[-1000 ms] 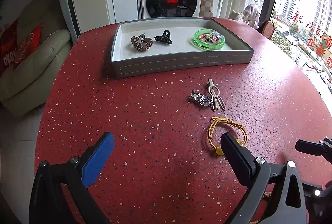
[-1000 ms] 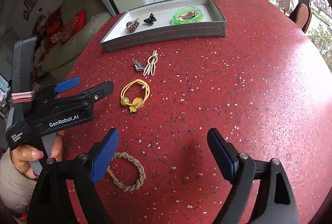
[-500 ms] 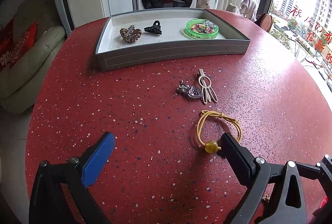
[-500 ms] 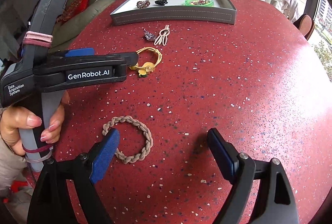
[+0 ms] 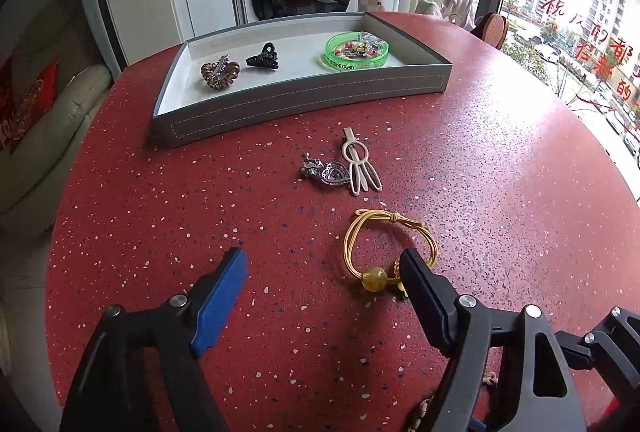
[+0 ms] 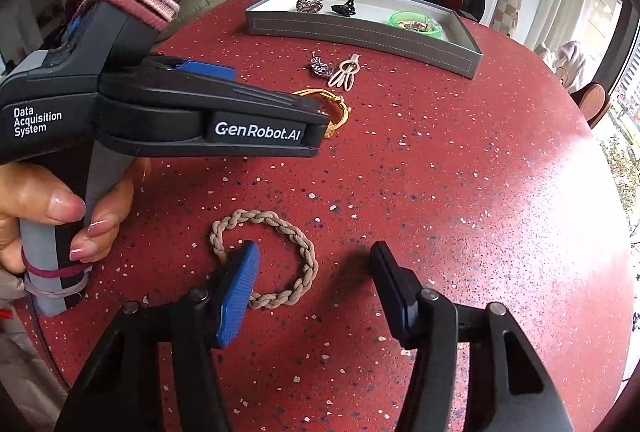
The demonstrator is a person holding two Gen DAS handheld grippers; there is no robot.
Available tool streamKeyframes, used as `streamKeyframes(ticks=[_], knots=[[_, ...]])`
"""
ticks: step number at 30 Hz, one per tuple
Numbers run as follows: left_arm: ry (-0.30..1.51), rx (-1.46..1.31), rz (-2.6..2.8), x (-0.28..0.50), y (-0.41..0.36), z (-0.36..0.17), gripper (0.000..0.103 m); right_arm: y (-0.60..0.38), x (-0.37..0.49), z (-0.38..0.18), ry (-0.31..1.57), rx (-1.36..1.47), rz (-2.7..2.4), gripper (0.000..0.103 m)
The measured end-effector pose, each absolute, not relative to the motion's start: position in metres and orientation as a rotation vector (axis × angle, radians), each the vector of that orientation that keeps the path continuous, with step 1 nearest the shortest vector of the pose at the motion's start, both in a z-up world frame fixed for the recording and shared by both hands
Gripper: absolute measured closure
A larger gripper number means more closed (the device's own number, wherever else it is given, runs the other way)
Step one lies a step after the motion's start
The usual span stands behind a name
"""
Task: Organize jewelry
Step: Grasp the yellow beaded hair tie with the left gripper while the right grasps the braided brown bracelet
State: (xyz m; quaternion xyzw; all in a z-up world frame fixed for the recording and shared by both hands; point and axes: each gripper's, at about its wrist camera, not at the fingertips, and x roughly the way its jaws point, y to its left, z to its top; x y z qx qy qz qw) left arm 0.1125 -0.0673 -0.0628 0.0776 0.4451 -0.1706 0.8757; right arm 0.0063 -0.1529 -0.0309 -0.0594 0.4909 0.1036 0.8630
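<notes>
- Right gripper [image 6: 314, 274] down over the braided band [image 6: 267, 259] on the red table [image 6: 460, 200], jaws just narrowing, blue finger planted inside the loop, near arc of braid between the pads, nothing pinched yet.
- Soft, light, floppy by the look: best taken across one strand of the braid, not the whole ring.
- Left gripper [image 5: 320, 274] hovering at the yellow cord bracelet [image 5: 388, 244], jaws easing in but wide, empty; black finger overlapping the bead end.
- Thin cord, likely slippery; bead side probably the surer hold.
- Tray [image 5: 304, 100] well beyond, waiting.
</notes>
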Motion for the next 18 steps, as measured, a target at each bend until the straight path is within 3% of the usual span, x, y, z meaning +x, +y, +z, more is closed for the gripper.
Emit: streamKeyframes(ticks=[4, 7, 8, 9, 12, 18], knots=[[0.932, 0.170, -0.385, 0.109, -0.072, -0.060, 0.024, -0.149, 0.005, -0.030, 1.029, -0.132, 0.234, 0.054], [0.938, 0.166, -0.416, 0.107, -0.074, -0.059, 0.040, -0.146, 0.004, -0.030, 1.029, -0.136, 0.250, 0.063], [0.942, 0.165, -0.429, 0.106, -0.076, -0.059, 0.054, -0.145, 0.004, -0.029, 1.030, -0.139, 0.255, 0.069], [0.947, 0.168, -0.436, 0.106, -0.078, -0.059, 0.063, -0.143, 0.003, -0.029, 1.031, -0.140, 0.262, 0.077], [0.952, 0.173, -0.444, 0.104, -0.079, -0.061, 0.070, -0.140, 0.001, -0.028, 1.031, -0.151, 0.268, 0.094], [0.953, 0.110, -0.446, 0.105, -0.069, -0.061, 0.071, -0.149, -0.001, -0.028, 1.039, -0.108, 0.257, 0.096]])
